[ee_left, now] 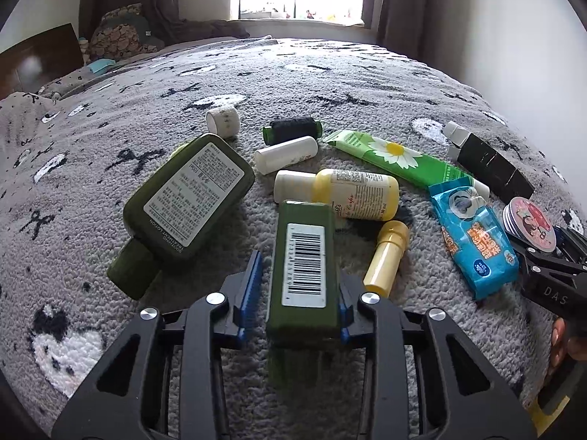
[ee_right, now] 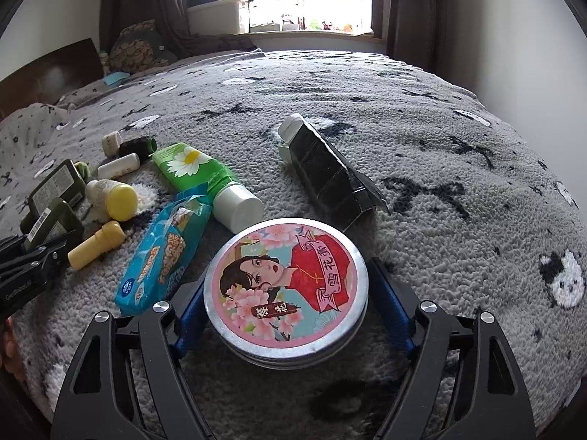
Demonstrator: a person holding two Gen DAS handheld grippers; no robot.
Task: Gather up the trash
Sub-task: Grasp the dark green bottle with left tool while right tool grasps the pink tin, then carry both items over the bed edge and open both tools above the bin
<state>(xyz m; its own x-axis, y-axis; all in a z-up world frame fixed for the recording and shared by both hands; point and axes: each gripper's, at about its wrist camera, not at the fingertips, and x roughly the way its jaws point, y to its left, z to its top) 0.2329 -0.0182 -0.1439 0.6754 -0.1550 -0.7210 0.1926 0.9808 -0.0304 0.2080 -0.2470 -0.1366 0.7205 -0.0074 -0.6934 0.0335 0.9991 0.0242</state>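
trash lies scattered across the grey patterned blanket (ee_left: 330, 73) of the bed, and we hold two pieces of it. our left hand-held gripper (ee_left: 299, 293) pinches a small dark green box (ee_left: 304, 267) with a barcode label facing up, its blue pads pressed against both long sides. our right hand-held gripper (ee_right: 286, 293) clamps a round tin (ee_right: 286, 286) with a pink lid showing a woman in red; the tin sits between the blue fingers (ee_right: 394, 311), which touch its rim on either side.

just beside the box we see a larger dark green lotion bottle (ee_left: 187, 198) on its side, a yellow bottle with a white cap (ee_left: 341, 192), and a small yellow tube (ee_left: 387, 256). a blue wipes packet (ee_left: 473, 238) lies near the tin, touching a green daisy-printed tube (ee_left: 396, 157). farther out rest a black carton (ee_left: 488, 161), a white cylinder (ee_left: 286, 154), a black spool (ee_left: 293, 128) and a white roll (ee_left: 223, 121).
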